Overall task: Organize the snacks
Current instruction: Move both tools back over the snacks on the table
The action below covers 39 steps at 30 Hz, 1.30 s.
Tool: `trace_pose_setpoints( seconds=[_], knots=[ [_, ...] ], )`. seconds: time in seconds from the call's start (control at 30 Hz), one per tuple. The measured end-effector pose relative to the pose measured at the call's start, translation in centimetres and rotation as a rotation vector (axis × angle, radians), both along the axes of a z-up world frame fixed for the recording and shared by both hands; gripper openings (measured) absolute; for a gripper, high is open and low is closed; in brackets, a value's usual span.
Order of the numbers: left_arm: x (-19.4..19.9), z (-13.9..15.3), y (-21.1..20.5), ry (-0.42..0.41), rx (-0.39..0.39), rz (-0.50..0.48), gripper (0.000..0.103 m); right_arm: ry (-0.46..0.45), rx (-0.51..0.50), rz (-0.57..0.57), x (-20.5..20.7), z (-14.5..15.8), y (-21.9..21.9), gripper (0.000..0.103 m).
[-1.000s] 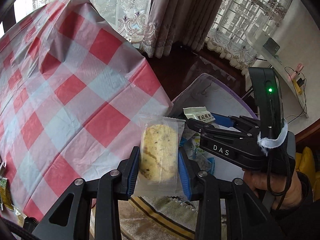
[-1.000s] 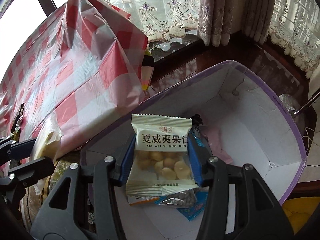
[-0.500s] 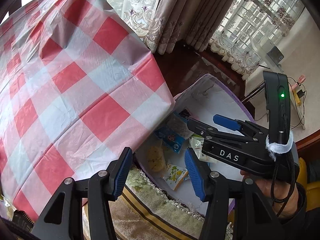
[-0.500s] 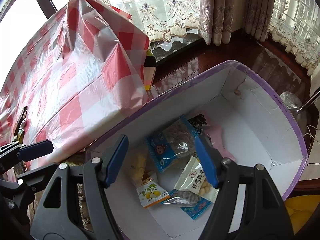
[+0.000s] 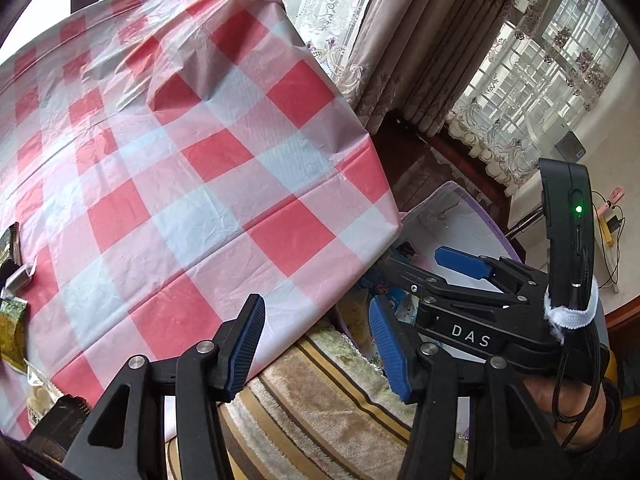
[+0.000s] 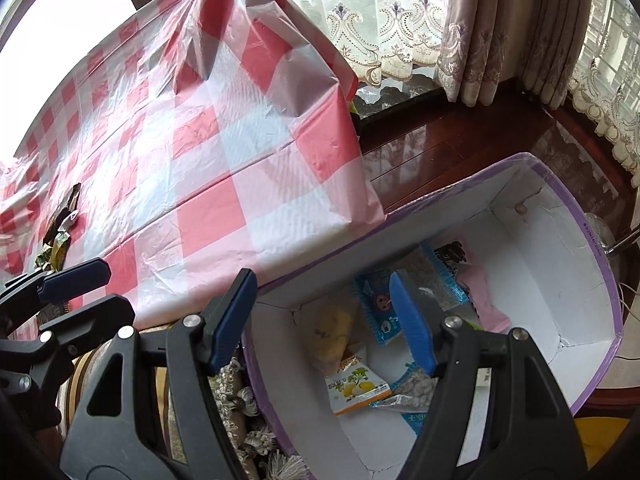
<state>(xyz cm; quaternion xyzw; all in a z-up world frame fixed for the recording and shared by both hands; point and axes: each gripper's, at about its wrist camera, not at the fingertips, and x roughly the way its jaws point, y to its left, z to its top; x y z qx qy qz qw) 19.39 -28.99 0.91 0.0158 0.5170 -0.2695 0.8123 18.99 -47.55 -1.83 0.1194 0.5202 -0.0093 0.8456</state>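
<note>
Beside the checked worktop (image 5: 192, 184), both claws hang empty over the edge.
Left claw (image 5: 316, 344) and right claw (image 6: 324, 320) gape wide; dropped snack packets (image 6: 356, 388) lie in the purple-rimmed box (image 6: 600, 280). Remaining packets (image 5: 12, 332) sit far left, where a hurried reach risks snagging the loose tablecloth and dragging them off.

A lived-in home room — lace curtains (image 6: 384, 40) and heavy drapes (image 6: 500, 36) hang behind the checked-cloth tabletop (image 6: 224, 152). Beside that tabletop lies polished wooden floor (image 6: 448, 148) — plainly domestic.
</note>
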Motion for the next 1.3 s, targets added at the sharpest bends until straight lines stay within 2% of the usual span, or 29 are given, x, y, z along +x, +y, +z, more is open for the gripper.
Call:
trace_pose_setpoints(
  seconds=[0.4, 0.6, 0.87, 1.17, 1.3],
  knots=[
    [0.1, 0.2, 6.7, -0.005, -0.056, 0.159, 0.055, -0.002, -0.039, 0.125, 0.6, 0.9, 5.7, 0.072],
    [-0.3, 0.5, 11.6, -0.023, -0.090, 0.279, 0.055, -0.011, -0.041, 0.160, 1.0, 1.7, 7.7, 0.072],
    [-1.3, 0.3, 18.5, -0.034, -0.117, 0.446, 0.055, -0.040, -0.096, 0.295, 1.0, 2.8, 12.5, 0.072],
    [-3.8, -0.6, 25.1, 0.004, -0.146, 0.575, 0.055, -0.041, -0.080, 0.405, 1.1, 3.4, 16.6, 0.072],
    [-4.9, -1.1, 27.4, 0.028, -0.171, 0.595, 0.055, -0.041, -0.085, 0.463, 1.0, 3.5, 18.7, 0.072]
  ],
)
